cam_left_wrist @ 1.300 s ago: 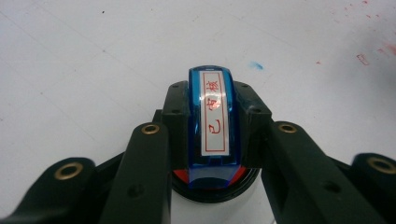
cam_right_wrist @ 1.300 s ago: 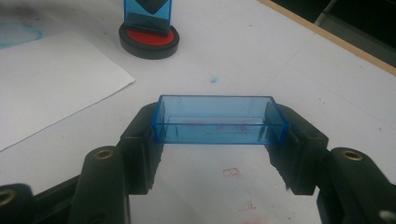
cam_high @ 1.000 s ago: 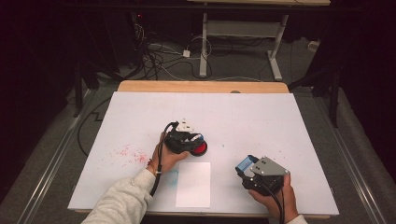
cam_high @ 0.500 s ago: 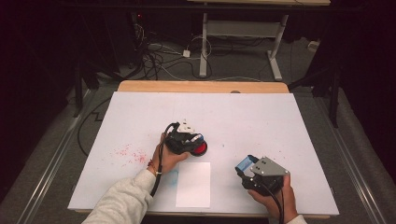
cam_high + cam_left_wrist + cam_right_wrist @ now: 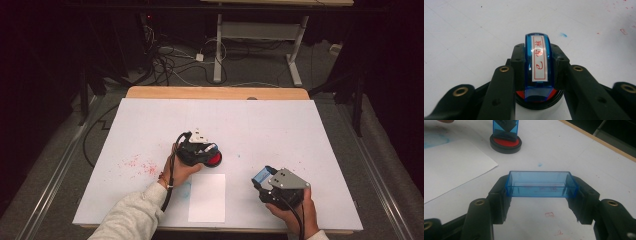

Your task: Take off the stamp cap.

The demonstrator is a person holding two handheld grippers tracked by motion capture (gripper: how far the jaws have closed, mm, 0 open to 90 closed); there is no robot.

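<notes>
Dark room, cables on the floor beyond; white-topped desk (image 5: 280,125) flecked with red ink marks, a white paper sheet (image 5: 207,197) near its front edge; just beyond the sheet, a round black ink pad (image 5: 505,143) with a red inside, a blue stamp (image 5: 538,62) standing upright in it, label with red characters facing up; left gripper (image 5: 537,75) clenched on that stamp, fingers (image 5: 517,62) pressed to both its sides; to the right, well apart from the pad, right gripper (image 5: 541,192) grasping a clear blue stamp cover (image 5: 541,184) by its two ends, open side up, hollow, held above the desk.
</notes>
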